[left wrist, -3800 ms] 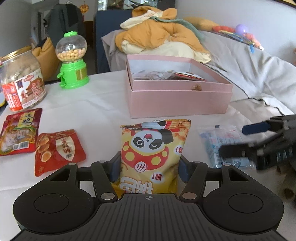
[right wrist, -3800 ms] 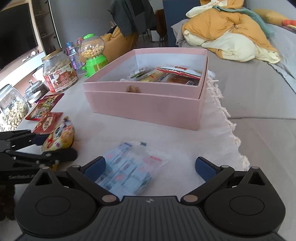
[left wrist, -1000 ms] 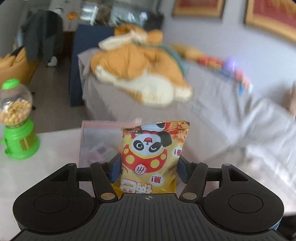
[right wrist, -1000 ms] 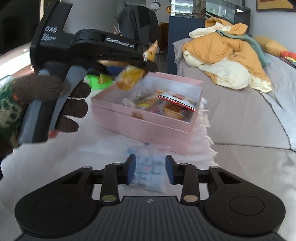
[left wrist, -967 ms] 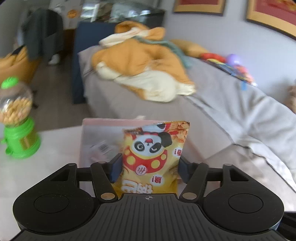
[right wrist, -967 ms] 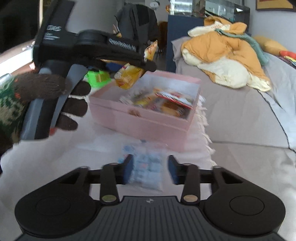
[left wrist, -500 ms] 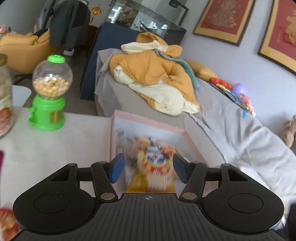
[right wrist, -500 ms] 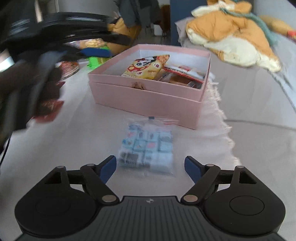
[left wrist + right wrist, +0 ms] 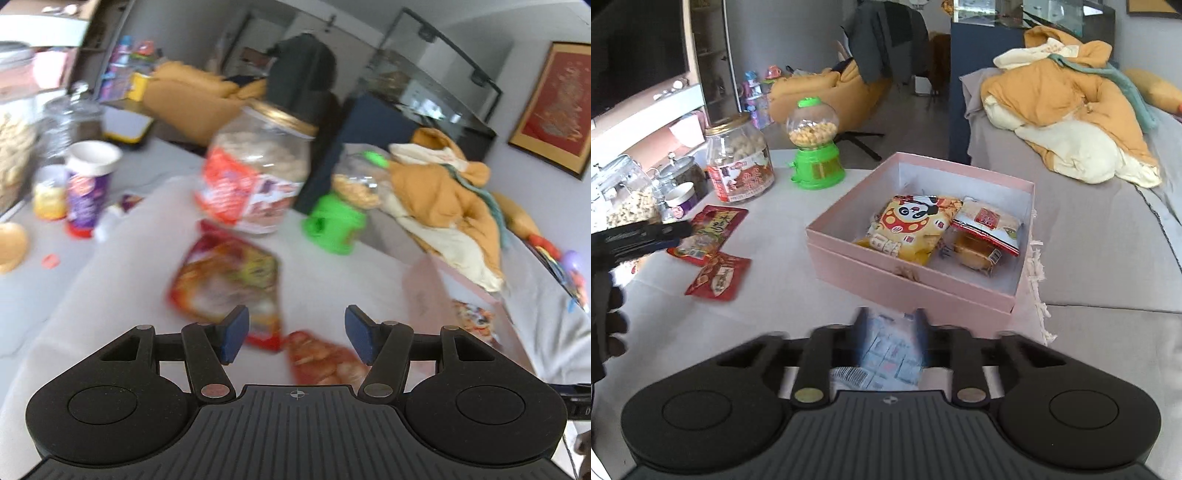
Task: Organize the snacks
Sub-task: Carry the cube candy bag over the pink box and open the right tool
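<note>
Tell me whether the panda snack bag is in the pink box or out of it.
In. The panda snack bag lies flat inside the pink box, beside a red-and-white wrapped pastry; no gripper holds it.

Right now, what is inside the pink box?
The pink box holds a yellow panda snack bag and, beside it, a clear-wrapped pastry with a red label. Anything underneath them is covered.

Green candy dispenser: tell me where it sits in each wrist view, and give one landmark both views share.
Left wrist view: the green candy dispenser is right of centre in the upper half, tilted and blurred, just right of the gold-lidded jar.
Right wrist view: the dispenser stands upper left of centre, between the jar and the pink box.
Shared landmark: the gold-lidded jar with the red label.
</note>
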`<state>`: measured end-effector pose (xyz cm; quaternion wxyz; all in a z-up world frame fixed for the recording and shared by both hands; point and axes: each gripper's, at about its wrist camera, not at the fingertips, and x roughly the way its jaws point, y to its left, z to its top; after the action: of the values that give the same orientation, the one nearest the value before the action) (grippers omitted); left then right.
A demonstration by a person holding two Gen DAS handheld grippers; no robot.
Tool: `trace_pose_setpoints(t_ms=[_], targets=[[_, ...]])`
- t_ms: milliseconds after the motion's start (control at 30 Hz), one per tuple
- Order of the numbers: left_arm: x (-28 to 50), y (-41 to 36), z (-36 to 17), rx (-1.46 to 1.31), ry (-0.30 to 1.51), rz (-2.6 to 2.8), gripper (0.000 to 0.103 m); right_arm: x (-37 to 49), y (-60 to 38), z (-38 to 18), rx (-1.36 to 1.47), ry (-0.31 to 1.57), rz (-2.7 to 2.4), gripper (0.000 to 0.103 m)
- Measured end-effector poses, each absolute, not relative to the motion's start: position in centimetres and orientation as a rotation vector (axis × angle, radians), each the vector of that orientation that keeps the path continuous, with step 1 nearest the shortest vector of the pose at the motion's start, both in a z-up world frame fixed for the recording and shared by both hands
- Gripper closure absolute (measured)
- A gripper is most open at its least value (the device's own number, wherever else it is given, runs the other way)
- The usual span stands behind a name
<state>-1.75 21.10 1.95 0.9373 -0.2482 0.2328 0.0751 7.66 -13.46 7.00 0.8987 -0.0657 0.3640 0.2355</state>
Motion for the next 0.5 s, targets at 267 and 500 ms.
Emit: trace_pose_setpoints(t_ms=[267, 500], targets=[[-3.3, 18.5, 0.8, -0.387, 0.467, 0.113, 0.04, 9.7, -11.2, 1.6, -0.055, 0.894, 0.369, 0.017], [-2.9, 18.1, -0.4, -0.366, 0.517, 0.083, 0.043, 6.9, -9.4, 2.9, -0.193, 0.845, 0.458, 0.045]])
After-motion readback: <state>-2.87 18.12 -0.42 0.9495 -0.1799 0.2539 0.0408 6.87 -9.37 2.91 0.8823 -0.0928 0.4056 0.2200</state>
